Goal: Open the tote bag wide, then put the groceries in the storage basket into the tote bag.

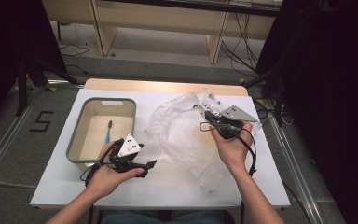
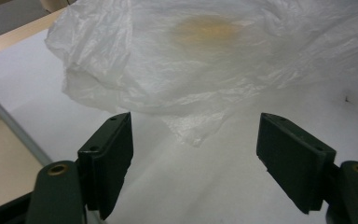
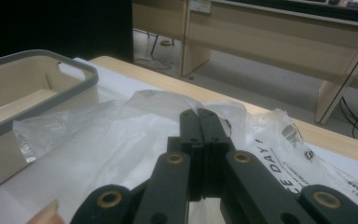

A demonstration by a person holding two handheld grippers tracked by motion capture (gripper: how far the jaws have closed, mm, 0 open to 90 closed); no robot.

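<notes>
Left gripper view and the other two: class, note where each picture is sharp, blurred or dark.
Left gripper view: plastic bag soft and overexposed, near tongs sharper. Right gripper view: shut tongs crisp, bag print readable. High view: white table bright, surroundings black.

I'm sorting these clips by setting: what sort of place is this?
Probably a lab or workshop set up for recording: a white table on a taped floor, dark curtains around it, plain wooden benches and loose cables behind.
</notes>
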